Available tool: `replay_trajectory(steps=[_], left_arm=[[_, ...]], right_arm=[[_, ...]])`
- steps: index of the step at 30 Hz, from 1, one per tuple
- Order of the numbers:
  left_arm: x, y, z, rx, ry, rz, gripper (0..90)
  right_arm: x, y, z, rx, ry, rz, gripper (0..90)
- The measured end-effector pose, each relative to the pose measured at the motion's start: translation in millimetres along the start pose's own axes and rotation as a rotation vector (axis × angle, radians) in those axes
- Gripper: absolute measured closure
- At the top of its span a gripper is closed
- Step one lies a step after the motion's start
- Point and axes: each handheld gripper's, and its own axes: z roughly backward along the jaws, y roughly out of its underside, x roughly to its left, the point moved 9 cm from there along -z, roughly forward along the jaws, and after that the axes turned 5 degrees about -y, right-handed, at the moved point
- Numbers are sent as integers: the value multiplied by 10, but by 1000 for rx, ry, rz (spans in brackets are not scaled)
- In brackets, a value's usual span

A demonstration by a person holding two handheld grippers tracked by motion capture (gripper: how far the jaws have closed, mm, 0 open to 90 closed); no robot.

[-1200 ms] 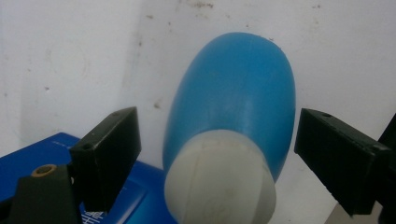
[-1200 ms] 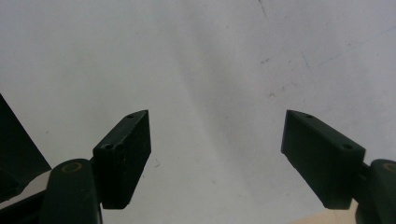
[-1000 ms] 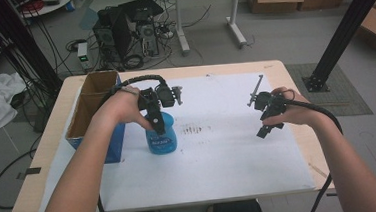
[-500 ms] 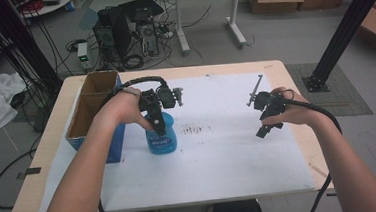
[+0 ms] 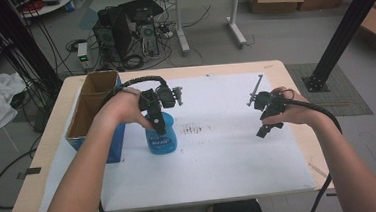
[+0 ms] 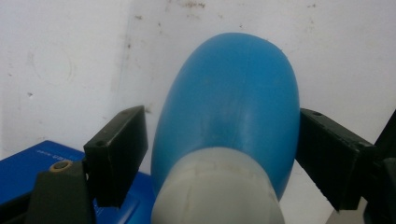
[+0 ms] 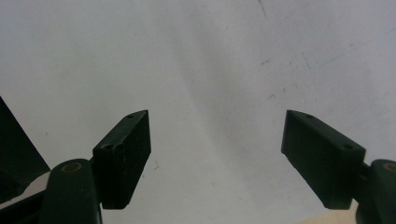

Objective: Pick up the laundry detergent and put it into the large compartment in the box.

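Observation:
A blue plastic bottle point(image 5: 162, 140) with a white neck stands on the white sheet point(image 5: 230, 158), just right of the cardboard box. My left gripper point(image 5: 158, 128) points down over it. In the left gripper view the bottle point(image 6: 233, 102) sits between the jaws of my left gripper point(image 6: 222, 140), which have just been closing. The right-hand pad point(image 6: 327, 154) meets its side and a thin strip of white shows at the other pad point(image 6: 121, 154). My right gripper point(image 5: 265, 128) hovers over the sheet's right part. In its own view my right gripper point(image 7: 217, 140) is open with nothing between its jaws.
An open cardboard box point(image 5: 93, 100) with a blue outer side point(image 6: 42, 156) stands at the table's left edge, close to the bottle. A wooden table point(image 5: 294, 73) carries the sheet. Computer gear, cables and more boxes lie on the floor beyond.
Both hands stay where they were. No shift of the bottle shows in the high view.

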Motion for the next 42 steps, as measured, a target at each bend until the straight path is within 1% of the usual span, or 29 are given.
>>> replay_trajectory(steps=[6,10,16,23,27,33,34,36,42], left_arm=[[0,2,13,-3,4,3,229],[-5,16,13,7,12,-1,238],[-2,23,14,9,11,-4,246],[5,31,12,17,9,-6,263],[4,25,16,14,10,-5,293],[9,23,10,14,9,-3,305],[10,22,8,12,9,-3,315],[10,20,13,13,11,-5,339],[12,21,15,9,11,-7,345]], right_arm=[[2,-6,5,-3,-1,2,243],[1,-7,3,-4,-2,2,243],[-5,-5,-2,3,-2,8,243],[-1,-9,-8,0,-3,2,243],[2,-13,-8,-2,-4,4,243],[-2,-11,-15,0,-4,5,243],[-6,-12,-16,-1,-3,10,243],[-3,-11,-14,0,-3,4,243],[-2,-8,-18,-2,-7,3,243]])
